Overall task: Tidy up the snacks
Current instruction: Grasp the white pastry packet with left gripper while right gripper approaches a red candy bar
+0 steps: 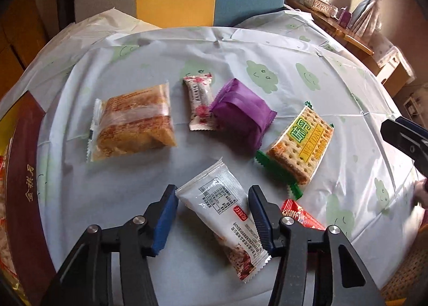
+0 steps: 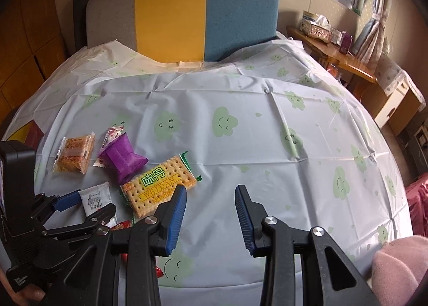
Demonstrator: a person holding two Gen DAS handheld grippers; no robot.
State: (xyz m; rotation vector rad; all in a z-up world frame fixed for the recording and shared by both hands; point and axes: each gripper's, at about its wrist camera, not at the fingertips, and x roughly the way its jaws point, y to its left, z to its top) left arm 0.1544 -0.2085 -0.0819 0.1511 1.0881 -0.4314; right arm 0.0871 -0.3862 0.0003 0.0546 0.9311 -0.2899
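Straddling one white packet (image 1: 222,223), left claw (image 1: 214,215) half-open, right claw (image 2: 210,215) empty, six snacks

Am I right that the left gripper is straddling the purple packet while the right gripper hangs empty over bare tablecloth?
Not quite. The left gripper straddles the white snack packet, not the purple packet, which lies farther back beside the cracker pack; the left wrist view shows it. The rest stands: the right gripper hangs empty over bare tablecloth.
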